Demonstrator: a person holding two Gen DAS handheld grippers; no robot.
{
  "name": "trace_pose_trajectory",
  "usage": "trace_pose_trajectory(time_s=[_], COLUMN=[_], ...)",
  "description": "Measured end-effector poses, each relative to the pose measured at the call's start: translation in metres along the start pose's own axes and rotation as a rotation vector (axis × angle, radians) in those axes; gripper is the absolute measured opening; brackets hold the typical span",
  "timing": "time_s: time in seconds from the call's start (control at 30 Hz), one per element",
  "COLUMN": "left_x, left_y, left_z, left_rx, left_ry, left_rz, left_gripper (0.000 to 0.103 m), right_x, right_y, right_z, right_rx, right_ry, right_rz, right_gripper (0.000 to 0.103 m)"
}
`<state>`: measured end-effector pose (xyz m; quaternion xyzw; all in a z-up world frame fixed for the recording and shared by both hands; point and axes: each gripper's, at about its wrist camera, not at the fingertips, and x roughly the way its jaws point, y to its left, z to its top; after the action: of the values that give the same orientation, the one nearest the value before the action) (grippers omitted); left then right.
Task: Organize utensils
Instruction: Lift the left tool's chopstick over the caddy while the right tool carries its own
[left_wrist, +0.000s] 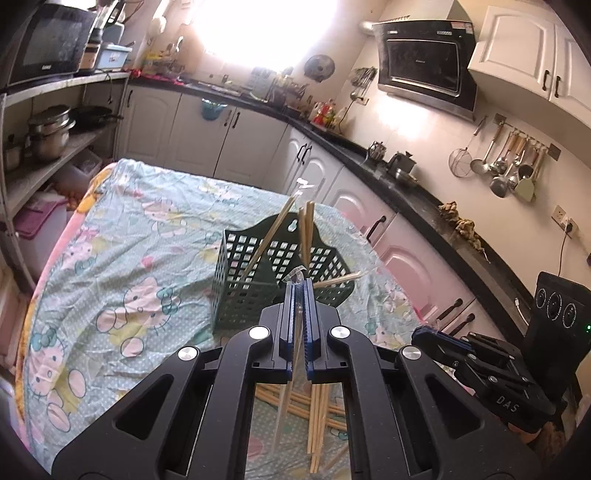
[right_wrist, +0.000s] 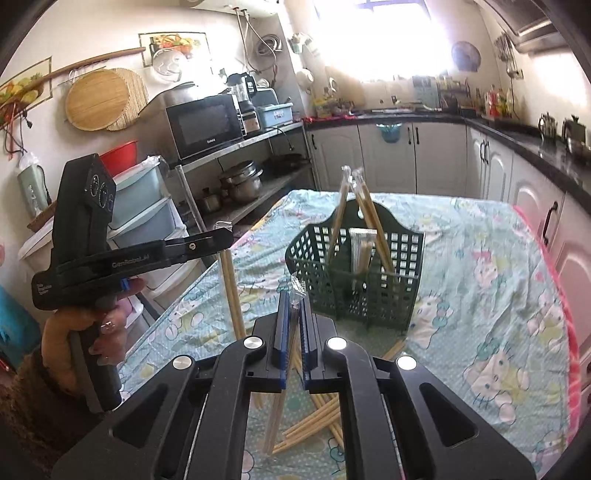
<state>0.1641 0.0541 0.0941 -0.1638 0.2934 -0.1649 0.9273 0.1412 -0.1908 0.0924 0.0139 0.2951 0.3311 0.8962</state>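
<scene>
On the cloth-covered table (right_wrist: 480, 229):
Basket (right_wrist: 354, 280): mid-table, chopsticks upright inside; bare cloth all round.
Left gripper (left_wrist: 300, 282): clamped on a wrapped chopstick pair (right_wrist: 232, 291).
Right gripper (right_wrist: 293, 295): clamped on another wrapped pair.
Loose chopsticks (left_wrist: 321, 410): near edge.

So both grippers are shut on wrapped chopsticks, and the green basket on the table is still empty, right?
Not empty. The green basket already holds several wrapped chopsticks standing in it, as the right wrist view shows. The left gripper and right gripper are indeed shut on wrapped chopsticks.

One green basket (right_wrist: 354, 273), two claws, and chopsticks too jumbled to count.
</scene>
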Motion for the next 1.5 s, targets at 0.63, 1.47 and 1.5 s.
trace_pose_trajectory(time_s=[0.63, 1.47, 1.5], left_x=[-0.018, -0.017, -0.013], left_y=[-0.035, -0.068, -0.068], left_z=[0.032, 0.121, 0.124], left_rx=[0.086, 0.183, 0.183], left_ry=[-0.086, -0.385, -0.390], left_rz=[-0.037, 0.099, 0.104], left_gripper=[0.002, 0.002, 0.002], right_x=[-0.037, -0.054, -0.051], right_y=[-0.005, -0.046, -0.046], right_z=[0.039, 0.125, 0.125], right_rx=[-0.049, -0.074, -0.073], right_ry=[-0.134, -0.481, -0.482], right_rz=[-0.073, -0.209, -0.210], right_gripper=[0.005, 0.005, 0.005])
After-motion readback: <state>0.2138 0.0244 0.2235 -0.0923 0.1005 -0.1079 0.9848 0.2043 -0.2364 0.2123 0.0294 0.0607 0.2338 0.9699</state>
